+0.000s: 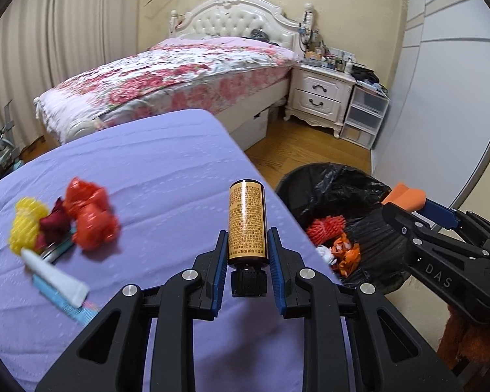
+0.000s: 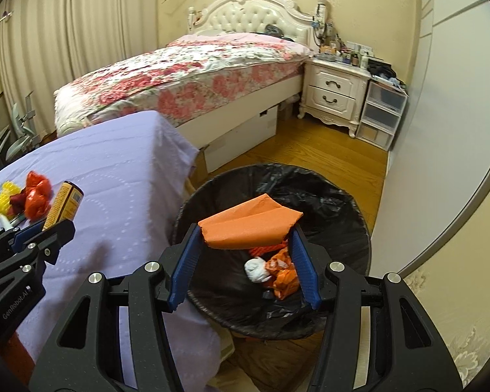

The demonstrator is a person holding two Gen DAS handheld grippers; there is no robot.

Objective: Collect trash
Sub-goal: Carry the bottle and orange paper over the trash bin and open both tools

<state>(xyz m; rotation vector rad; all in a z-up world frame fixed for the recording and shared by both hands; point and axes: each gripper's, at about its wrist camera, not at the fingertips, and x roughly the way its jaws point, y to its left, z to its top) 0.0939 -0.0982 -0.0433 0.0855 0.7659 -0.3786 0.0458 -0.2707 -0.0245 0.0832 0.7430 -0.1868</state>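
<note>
Trash in transit: left tongs clamp a brown bottle above the table; right tongs pinch an orange foam piece over the bin. Risk: bottle released early would miss the bin.

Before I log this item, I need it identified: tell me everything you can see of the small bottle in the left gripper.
The bottle is a small dark cylinder with a glossy tan label of fine print and a barcode. Its ribbed black screw cap points back toward the camera, its flat base away. The left gripper is shut on its lower body, blue pads on both sides. It hangs over the purple cloth, near the edge beside the bin.
</note>
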